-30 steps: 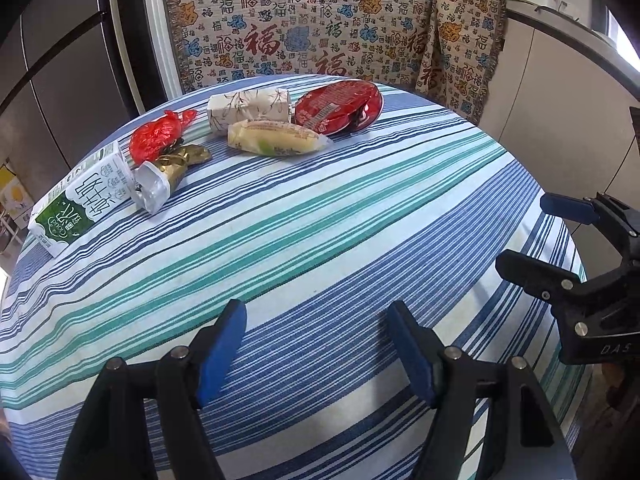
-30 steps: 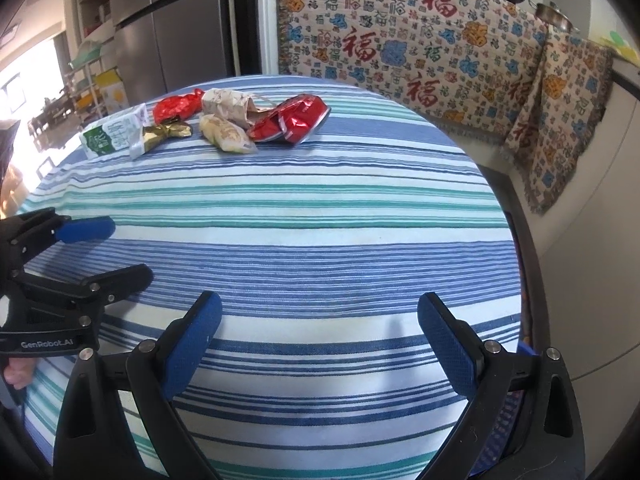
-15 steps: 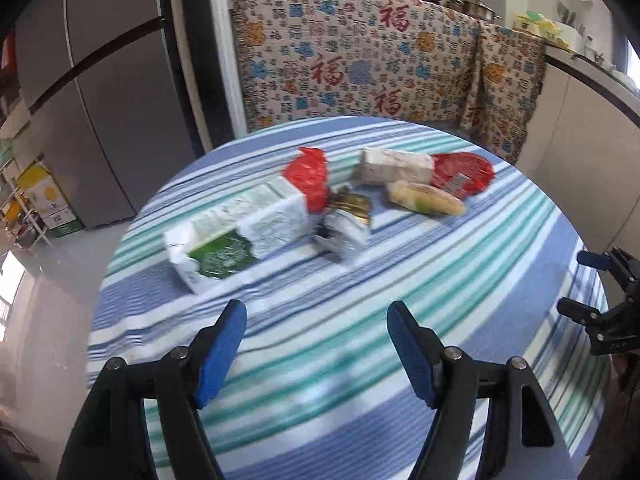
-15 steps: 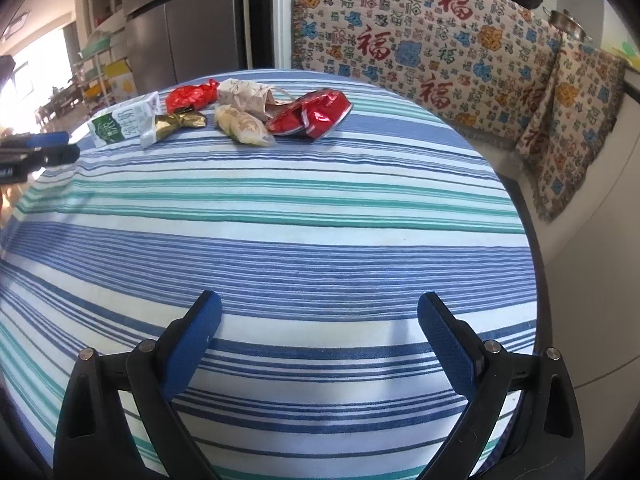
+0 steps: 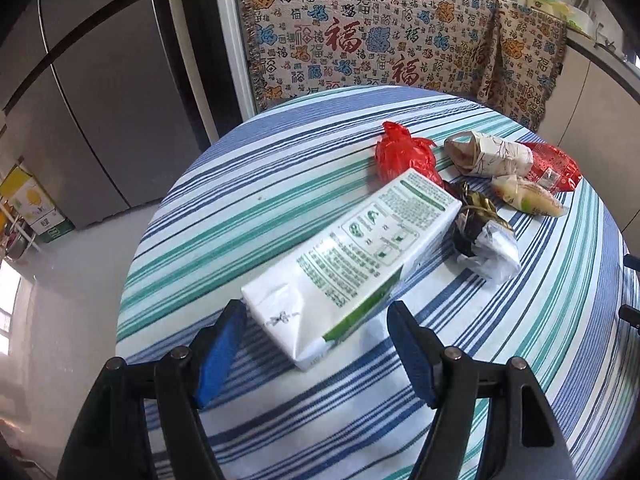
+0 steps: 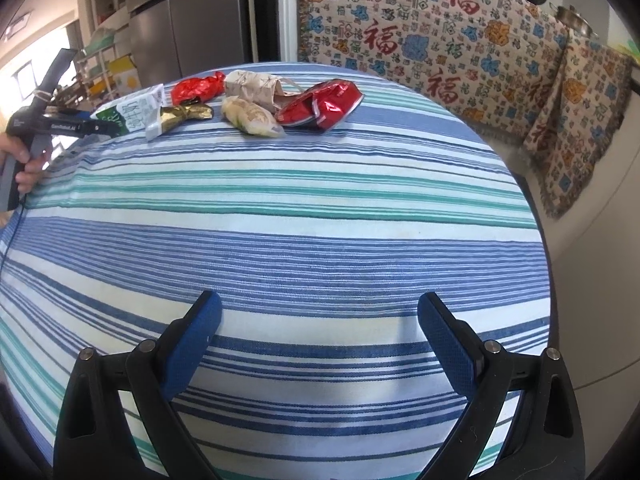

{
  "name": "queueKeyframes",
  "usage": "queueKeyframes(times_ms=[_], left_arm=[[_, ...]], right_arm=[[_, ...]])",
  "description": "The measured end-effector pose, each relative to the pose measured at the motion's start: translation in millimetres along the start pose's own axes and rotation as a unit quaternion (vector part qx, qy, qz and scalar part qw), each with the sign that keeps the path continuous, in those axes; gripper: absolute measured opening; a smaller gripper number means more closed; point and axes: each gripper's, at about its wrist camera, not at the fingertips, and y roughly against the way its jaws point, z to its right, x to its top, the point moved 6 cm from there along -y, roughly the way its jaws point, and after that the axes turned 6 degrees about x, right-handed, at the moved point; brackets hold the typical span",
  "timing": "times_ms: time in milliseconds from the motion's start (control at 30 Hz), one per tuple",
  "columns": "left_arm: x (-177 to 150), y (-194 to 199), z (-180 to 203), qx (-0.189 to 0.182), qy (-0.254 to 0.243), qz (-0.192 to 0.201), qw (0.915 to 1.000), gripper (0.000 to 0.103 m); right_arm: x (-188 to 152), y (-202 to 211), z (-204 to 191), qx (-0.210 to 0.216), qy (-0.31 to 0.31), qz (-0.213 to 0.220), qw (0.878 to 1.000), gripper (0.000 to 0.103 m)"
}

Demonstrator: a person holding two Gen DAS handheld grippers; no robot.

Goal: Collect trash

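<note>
Fingers [image 5: 224,344] of the left gripper [image 5: 316,336] are being held spread around the near end of the milk carton [image 5: 356,260], apparently untouched, lying on the striped counter [image 5: 280,184]. Beyond the carton, wrappers [image 5: 404,152] are being left clustered. The right gripper [image 6: 318,320] is being kept spread, empty.

A round table [image 6: 320,240] under a blue, teal and white striped cloth fills most of both views. In the right wrist view the trash lies in a cluster at upper left: a carton [image 6: 132,114], a gold wrapper [image 6: 182,116], a red wrapper [image 6: 198,86], a paper roll [image 6: 254,88], a pale packet [image 6: 250,118] and a red foil bag [image 6: 324,106].
</note>
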Motion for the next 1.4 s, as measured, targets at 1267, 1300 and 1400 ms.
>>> queueKeyframes(times_ms=[1267, 1300, 1400], left_arm=[[-46.9, 66.0, -12.9, -0.138, 0.228, 0.002, 0.9637, 0.075], [-44.1, 69.5, -4.4, -0.147, 0.207, 0.012, 0.9671, 0.081], [-39.6, 63.7, 21.3, -0.131, 0.13, 0.013, 0.9828, 0.084]], right_arm=[[-1.7, 6.0, 3.8, 0.0, -0.01, 0.011, 1.0, 0.099], [-1.4, 5.4, 2.7, 0.0, -0.009, 0.011, 1.0, 0.099], [-2.1, 2.6, 0.9, 0.001, -0.005, 0.008, 1.0, 0.099]])
